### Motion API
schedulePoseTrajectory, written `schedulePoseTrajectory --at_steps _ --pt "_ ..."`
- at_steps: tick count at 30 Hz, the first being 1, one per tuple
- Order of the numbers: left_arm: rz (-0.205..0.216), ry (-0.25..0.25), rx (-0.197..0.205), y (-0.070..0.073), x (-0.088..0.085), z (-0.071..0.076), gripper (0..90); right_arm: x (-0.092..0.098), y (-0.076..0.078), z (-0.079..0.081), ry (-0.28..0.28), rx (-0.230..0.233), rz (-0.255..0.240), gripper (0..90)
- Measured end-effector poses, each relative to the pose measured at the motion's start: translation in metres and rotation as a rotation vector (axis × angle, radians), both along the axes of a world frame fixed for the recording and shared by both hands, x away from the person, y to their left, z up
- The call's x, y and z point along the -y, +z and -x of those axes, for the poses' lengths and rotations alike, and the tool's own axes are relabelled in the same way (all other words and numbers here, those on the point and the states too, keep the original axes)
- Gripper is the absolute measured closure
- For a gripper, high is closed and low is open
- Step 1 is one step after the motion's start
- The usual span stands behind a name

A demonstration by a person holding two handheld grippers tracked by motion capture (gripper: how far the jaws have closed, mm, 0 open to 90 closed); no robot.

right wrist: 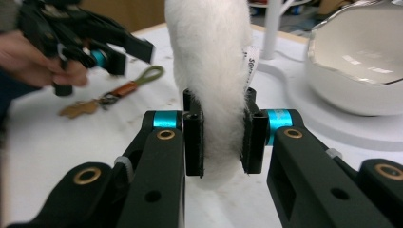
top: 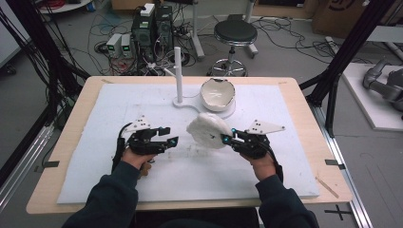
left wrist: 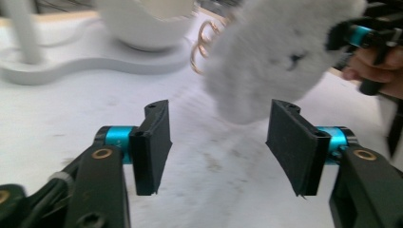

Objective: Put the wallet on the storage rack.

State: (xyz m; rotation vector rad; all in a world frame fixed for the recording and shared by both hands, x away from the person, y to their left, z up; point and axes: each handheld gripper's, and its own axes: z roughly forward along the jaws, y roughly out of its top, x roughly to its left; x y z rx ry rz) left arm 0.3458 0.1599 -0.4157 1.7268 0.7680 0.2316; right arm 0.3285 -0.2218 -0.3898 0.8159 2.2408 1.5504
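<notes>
A white fluffy plush [top: 206, 129] hangs above the middle of the white mat [top: 266, 171]. My right gripper [top: 227, 138] is shut on its right side; in the right gripper view the pads [right wrist: 194, 137] squeeze the fur [right wrist: 209, 47] from both sides. My left gripper [top: 172, 137] is open just left of the plush, not touching it. In the left gripper view the jaws [left wrist: 218, 142] stand wide apart with nothing between them, and the plush [left wrist: 275, 57] floats beyond them. A key ring with a brown fob and green loop [right wrist: 123, 90] lies on the mat.
A white cracked-egg bowl [top: 217, 94] sits on a white base with an upright post [top: 178, 71] at the back of the mat. The wooden table edge [top: 304, 95] frames the mat. A stool [top: 235, 33] and computer boxes [top: 152, 28] stand on the floor behind.
</notes>
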Motion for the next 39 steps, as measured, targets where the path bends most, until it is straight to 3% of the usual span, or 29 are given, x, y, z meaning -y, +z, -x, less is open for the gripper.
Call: schedulePoseTrajectory --at_steps 4,5,9,15,17,20,22,23,24,27,28,29,30,33,35,39 --pt "0.032 0.050 0.023 0.003 -0.015 -0.001 31.0 0.001 0.007 0.000 -0.014 0.038 0.047 76.1" --pt "0.035 0.080 0.042 0.005 -0.023 0.000 24.1 0.003 0.013 -0.002 -0.025 0.062 0.066 76.0" --pt "0.034 0.166 0.074 0.008 -0.048 -0.001 23.1 0.006 0.023 -0.009 -0.046 0.090 0.071 76.1" --pt "0.052 0.240 0.054 0.004 -0.072 -0.003 23.1 0.006 0.049 -0.025 -0.097 0.146 0.078 76.1" --pt "0.050 0.244 0.047 0.003 -0.073 -0.004 23.2 0.006 0.067 -0.035 -0.123 0.184 0.109 76.1" --pt "0.046 0.238 0.047 0.002 -0.072 -0.004 23.2 0.006 0.077 -0.043 -0.140 0.201 0.126 76.1" --pt "0.040 0.234 0.050 0.002 -0.071 -0.004 23.5 0.006 0.088 -0.057 -0.176 0.223 0.190 76.2" --pt "0.040 0.234 0.050 0.002 -0.071 -0.004 23.5 0.006 0.088 -0.057 -0.176 0.223 0.190 76.2" --pt "0.041 0.235 0.047 0.002 -0.071 -0.004 23.5 0.005 0.092 -0.068 -0.191 0.229 0.234 76.1" --pt "0.048 0.237 0.045 0.002 -0.071 -0.004 23.5 0.004 0.093 -0.078 -0.201 0.229 0.268 76.1" --pt "0.048 0.236 0.045 0.002 -0.071 -0.004 23.5 0.002 0.095 -0.088 -0.197 0.244 0.317 76.1" --pt "0.045 0.233 0.044 0.001 -0.071 -0.004 23.5 0.002 0.095 -0.088 -0.197 0.244 0.317 76.1" --pt "0.045 0.233 0.043 0.001 -0.071 -0.004 23.6 -0.001 0.095 -0.097 -0.189 0.269 0.365 76.1" --pt "0.049 0.234 0.036 0.000 -0.071 -0.005 23.5 -0.005 0.095 -0.105 -0.183 0.270 0.401 76.1" --pt "0.052 0.232 0.035 0.000 -0.071 -0.005 23.5 -0.011 0.095 -0.115 -0.176 0.303 0.450 76.1" --pt "0.054 0.234 0.033 0.000 -0.071 -0.005 23.5 -0.014 0.092 -0.125 -0.163 0.328 0.481 76.1"
